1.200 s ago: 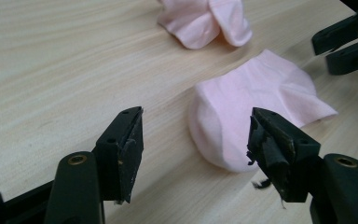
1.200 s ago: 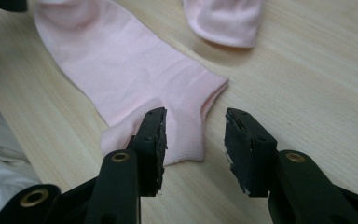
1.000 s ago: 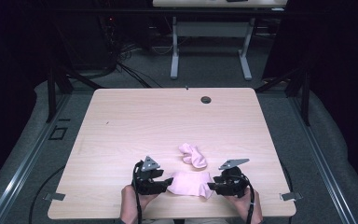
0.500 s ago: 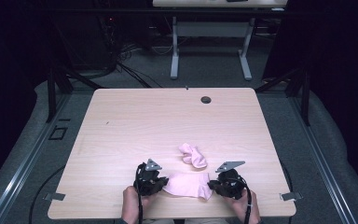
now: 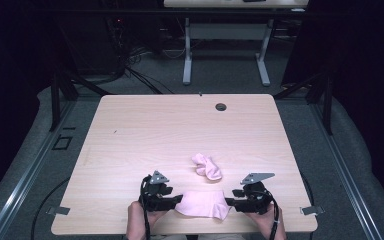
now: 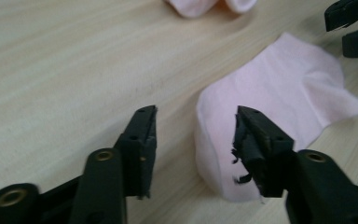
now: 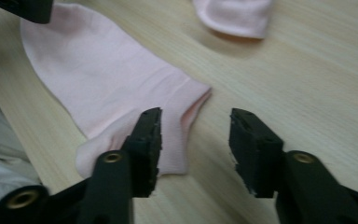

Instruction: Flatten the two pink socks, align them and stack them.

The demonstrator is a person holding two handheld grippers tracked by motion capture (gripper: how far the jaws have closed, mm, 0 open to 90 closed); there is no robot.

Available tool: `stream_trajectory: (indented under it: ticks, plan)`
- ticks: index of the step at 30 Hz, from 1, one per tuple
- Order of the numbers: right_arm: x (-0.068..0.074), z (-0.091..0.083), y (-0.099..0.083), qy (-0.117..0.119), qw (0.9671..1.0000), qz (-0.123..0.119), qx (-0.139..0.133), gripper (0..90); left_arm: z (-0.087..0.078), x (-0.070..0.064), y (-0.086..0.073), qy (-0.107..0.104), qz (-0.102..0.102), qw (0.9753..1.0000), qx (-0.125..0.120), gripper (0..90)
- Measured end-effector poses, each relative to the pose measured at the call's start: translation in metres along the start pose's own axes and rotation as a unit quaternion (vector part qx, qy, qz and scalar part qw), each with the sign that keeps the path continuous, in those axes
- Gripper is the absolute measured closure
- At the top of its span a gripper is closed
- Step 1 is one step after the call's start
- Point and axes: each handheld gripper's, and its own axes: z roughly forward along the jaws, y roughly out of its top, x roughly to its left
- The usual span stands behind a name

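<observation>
A pale pink sock (image 5: 202,204) lies flat near the table's front edge, between my two grippers. My left gripper (image 5: 172,202) is open at its left end; in the left gripper view (image 6: 196,114) the sock's rounded end (image 6: 270,93) reaches between the jaws. My right gripper (image 5: 235,202) is open at the right end; in the right gripper view (image 7: 196,115) the sock's edge (image 7: 112,70) lies partly between the jaws. A second pink sock (image 5: 207,166) sits crumpled just beyond, and its edge shows in the gripper views (image 6: 209,5) (image 7: 235,16).
The light wooden table (image 5: 180,130) has a small dark grommet (image 5: 221,106) near its far edge. Metal brackets (image 5: 310,210) stick out at the front corners. Hands hold both grippers at the near edge. Another table's legs (image 5: 187,50) stand on the floor behind.
Both grippers and the flat sock have shifted slightly toward the near edge. The crumpled sock has not moved.
</observation>
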Motion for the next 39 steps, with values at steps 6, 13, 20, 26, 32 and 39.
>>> stream_trajectory:
  ticks: [6,13,20,26,32,39]
  plan:
    - [-0.016,-0.007,-0.004,-0.017,0.9993,0.018,-0.028,28.4,0.006,-0.007,0.025,-0.005,0.019,0.9998,-0.002,41.8]
    - [-0.038,-0.014,-0.016,-0.049,0.9966,0.043,-0.051,14.8,0.031,-0.012,0.057,-0.035,0.024,0.999,0.013,38.9]
    - [-0.052,-0.019,-0.026,-0.077,0.993,0.047,-0.076,15.7,0.059,-0.012,0.089,-0.05,0.015,0.9978,0.041,41.1]
    - [-0.057,-0.018,-0.03,-0.087,0.9903,0.053,-0.095,17.4,0.079,-0.014,0.106,-0.041,0.029,0.996,0.075,42.7]
    - [-0.058,-0.015,-0.033,-0.092,0.9895,0.05,-0.099,19.0,0.097,-0.017,0.113,-0.019,0.03,0.9946,0.098,51.3]
    - [-0.058,-0.015,-0.034,-0.09,0.9892,0.05,-0.104,20.7,0.106,-0.022,0.112,-0.013,0.045,0.9928,0.11,80.2]
